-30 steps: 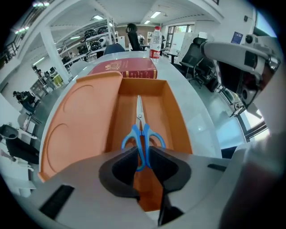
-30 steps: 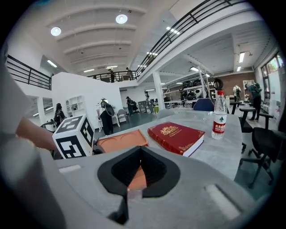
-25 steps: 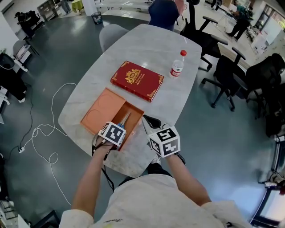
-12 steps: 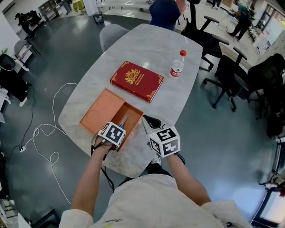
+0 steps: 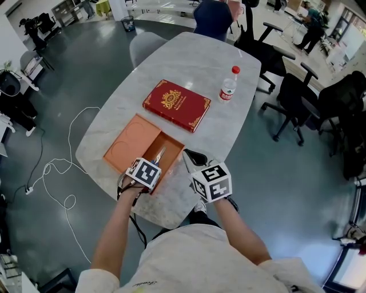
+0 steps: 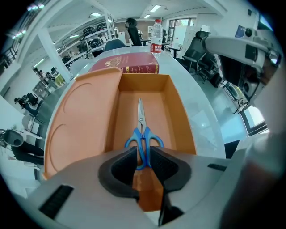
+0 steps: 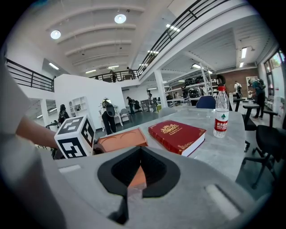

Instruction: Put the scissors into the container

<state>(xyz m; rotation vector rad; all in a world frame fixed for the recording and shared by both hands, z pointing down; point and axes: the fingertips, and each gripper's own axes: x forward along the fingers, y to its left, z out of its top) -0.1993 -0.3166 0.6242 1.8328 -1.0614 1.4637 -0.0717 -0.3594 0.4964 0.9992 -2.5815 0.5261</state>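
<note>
Table [image 5: 200, 63] container [image 6: 178, 117]: left gripper [image 6: 143, 155] clamps scissors' [image 6: 140, 120] blue handles.

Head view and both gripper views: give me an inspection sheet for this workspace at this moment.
Surface: grey oval table.
Job's things: blue-handled scissors are inside the open orange box, blades pointing away.
Clutter: red book; water bottle, upright.
Grippers: left gripper shut on the scissors' handles; right gripper shut, empty, beside the box.
Cables: white cable on the floor, left of the table.
Surroundings: black office chairs to the right; a person at the table's far end.
</note>
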